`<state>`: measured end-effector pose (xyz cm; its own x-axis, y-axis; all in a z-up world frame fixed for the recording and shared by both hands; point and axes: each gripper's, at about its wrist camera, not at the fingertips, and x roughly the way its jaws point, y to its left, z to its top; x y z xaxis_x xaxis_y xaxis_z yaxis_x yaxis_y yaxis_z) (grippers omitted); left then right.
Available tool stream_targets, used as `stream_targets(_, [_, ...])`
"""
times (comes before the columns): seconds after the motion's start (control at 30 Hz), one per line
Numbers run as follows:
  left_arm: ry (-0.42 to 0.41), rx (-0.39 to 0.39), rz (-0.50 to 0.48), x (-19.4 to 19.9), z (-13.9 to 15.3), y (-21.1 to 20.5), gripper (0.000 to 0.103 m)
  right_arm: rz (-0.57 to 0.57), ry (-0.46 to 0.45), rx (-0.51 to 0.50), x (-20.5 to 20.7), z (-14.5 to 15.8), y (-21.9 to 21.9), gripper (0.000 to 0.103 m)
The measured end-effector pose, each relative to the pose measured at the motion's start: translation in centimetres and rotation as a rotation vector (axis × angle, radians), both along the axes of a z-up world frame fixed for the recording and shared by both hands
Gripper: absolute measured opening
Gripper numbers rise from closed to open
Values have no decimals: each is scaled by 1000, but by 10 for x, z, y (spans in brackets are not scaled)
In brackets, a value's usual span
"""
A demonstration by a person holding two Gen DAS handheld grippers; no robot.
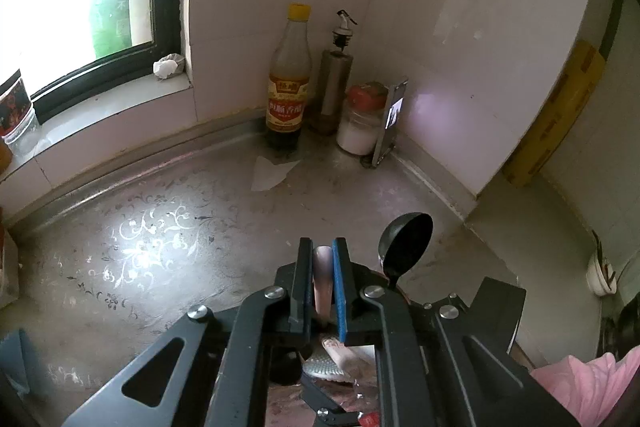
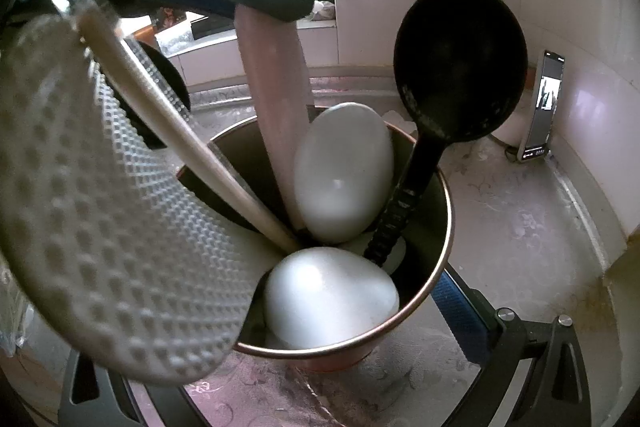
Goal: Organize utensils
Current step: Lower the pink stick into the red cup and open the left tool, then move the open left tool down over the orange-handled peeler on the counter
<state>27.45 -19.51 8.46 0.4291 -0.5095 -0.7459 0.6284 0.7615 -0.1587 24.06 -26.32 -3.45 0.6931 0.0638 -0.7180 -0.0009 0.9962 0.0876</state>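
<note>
Pink handle (image 1: 322,277) sits pinched between the left gripper's (image 1: 322,267) pads, which press on both its sides; the handle runs down into the cup (image 2: 436,251) among a black ladle (image 2: 460,63) at two o'clock, a dimpled paddle (image 2: 100,227) at nine and two white spoons (image 2: 344,171). The right gripper (image 2: 460,303) flanks the cup at five o'clock; whether it grips, I cannot tell. Risk, as I judge it: the crowded cup may tip if the handle drags sideways against its neighbours.
</note>
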Motion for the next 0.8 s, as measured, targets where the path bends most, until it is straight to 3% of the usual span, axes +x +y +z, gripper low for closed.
stream_targets(0.23, [0,45,-25,-5,-4,-3,9,-1,0,-1,1,-1,0,103])
stream_targets(0.5, [-21,42,1,-11,5,3,10,-1,0,-1,1,-1,0,103])
stream_targets(0.8, [-89,-2,63,-16,30,30,25,0,-1,-6,3,-1,1,103])
